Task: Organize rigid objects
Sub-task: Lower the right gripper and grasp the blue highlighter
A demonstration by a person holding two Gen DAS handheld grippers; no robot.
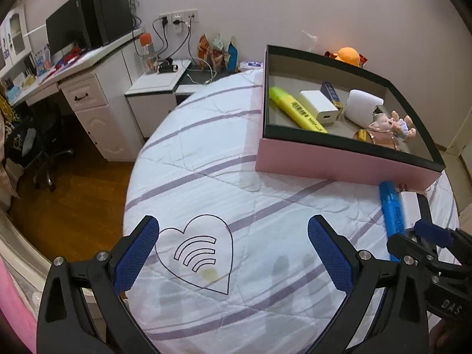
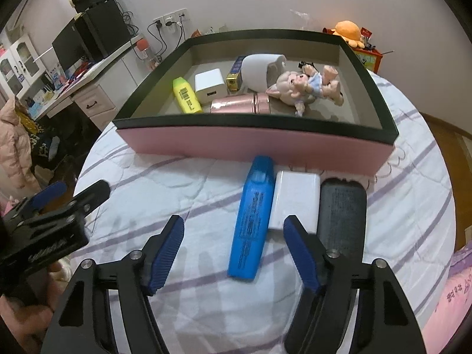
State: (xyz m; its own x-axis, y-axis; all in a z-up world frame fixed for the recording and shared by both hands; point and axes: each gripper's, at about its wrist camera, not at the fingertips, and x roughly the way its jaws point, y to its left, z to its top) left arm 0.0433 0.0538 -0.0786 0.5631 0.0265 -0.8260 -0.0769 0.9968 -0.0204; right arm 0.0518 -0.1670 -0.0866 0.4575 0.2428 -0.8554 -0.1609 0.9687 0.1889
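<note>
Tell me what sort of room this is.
Most likely a bedroom used as a study: a quilted bedsheet covers the work surface, a white desk with a monitor stands alongside, and a plush toy sits nearby.

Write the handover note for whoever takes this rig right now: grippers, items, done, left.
Left gripper: open, empty, over bare striped quilt.
Right gripper: open, nothing gripped; the near end of the blue highlighter marker lies between its fingers, pads not touching.
Done, inside the pink box with black rim: yellow highlighter, white charger cube, small blue-and-gold box, white rounded case, pink metallic tube, pig figurine.
Left, on the quilt before the box: blue highlighter, flat white rectangular block, black oblong case, side by side.
Likely next: blue highlighter.
</note>
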